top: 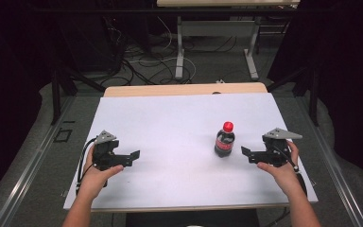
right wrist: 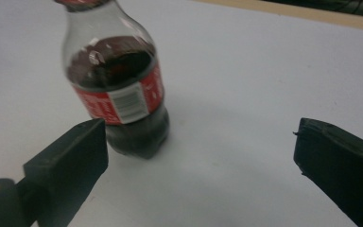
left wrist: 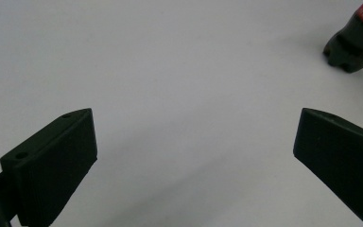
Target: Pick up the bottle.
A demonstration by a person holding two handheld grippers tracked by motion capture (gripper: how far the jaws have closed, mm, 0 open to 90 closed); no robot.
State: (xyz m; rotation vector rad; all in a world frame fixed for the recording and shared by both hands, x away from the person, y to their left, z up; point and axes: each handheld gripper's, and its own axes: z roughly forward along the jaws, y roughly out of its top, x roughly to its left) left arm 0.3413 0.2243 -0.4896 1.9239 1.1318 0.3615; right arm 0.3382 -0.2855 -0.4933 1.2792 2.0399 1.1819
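While the cola bottle (top: 225, 140) is standing upright on the white table (top: 170, 123), the left gripper (top: 133, 156) is hovering well to its left, jaws spread wide and empty; the right gripper (top: 246, 152) is waiting just right of it, equally wide, touching nothing.

A wooden bench (top: 184, 89) is covered by a white sheet (top: 170, 123). On the sheet stands one upright cola bottle (top: 224, 140), right of centre, red-capped.
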